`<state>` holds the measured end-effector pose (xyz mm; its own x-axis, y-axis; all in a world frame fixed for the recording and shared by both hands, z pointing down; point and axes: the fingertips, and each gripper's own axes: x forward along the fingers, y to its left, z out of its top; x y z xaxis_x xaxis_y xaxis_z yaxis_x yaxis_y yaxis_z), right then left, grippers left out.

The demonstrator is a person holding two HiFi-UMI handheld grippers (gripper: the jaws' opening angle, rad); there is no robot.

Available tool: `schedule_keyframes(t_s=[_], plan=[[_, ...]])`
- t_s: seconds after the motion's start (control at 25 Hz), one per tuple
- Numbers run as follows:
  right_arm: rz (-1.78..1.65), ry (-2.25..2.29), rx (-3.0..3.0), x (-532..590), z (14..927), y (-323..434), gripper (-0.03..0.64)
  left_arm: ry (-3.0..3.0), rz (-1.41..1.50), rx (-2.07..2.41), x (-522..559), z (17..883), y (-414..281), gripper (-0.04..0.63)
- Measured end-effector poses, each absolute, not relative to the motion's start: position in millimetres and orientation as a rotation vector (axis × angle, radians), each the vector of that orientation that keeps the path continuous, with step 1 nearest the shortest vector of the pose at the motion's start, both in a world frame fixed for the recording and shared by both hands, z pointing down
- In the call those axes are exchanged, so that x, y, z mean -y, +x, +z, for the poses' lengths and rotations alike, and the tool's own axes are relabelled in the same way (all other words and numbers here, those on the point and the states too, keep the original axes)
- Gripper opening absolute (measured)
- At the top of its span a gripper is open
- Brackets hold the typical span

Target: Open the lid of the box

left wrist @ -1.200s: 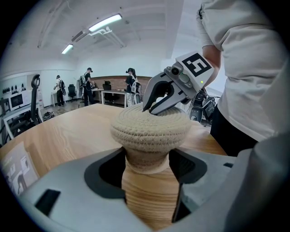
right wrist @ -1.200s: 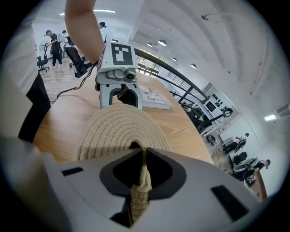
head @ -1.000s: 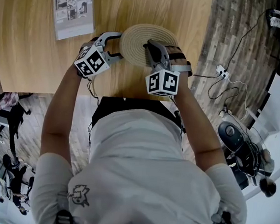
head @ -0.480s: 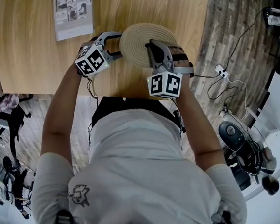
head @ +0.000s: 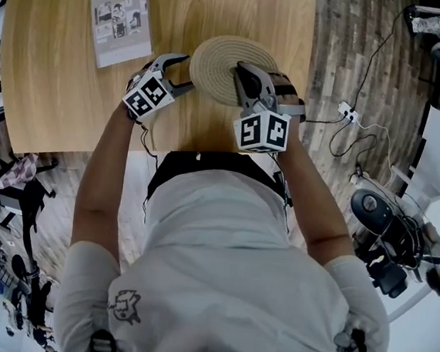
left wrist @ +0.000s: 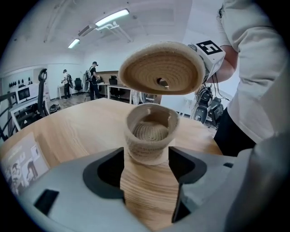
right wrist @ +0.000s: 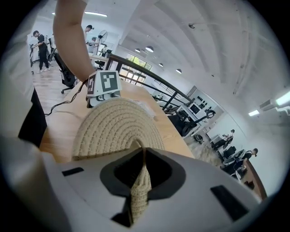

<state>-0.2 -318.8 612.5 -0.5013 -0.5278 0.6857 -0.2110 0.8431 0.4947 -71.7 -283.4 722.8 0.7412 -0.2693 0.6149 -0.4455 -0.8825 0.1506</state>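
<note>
pinching lid (right wrist: 118,127) above box (left wrist: 149,136), right fingers (right wrist: 164,177) shut; left fingers (left wrist: 102,171) wide, clasping box.

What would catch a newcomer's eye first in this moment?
A round woven lid hangs tilted in the air, pinched by its woven tab in the right tongs. Just beneath it the small woven basket stands open on the wooden table, its base clasped by the left tongs. A booklet lies farther out on the table, to the left.
</note>
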Motion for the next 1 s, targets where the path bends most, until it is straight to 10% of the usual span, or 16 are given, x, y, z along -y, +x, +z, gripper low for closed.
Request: schedule_keyframes(t_s=[1.0], plan=[[-0.208,0.901,2.314,226.7,513.2,-13.5,0.028,2.643,0.621,0.998,203.2,551.3,-125.1,0.293]])
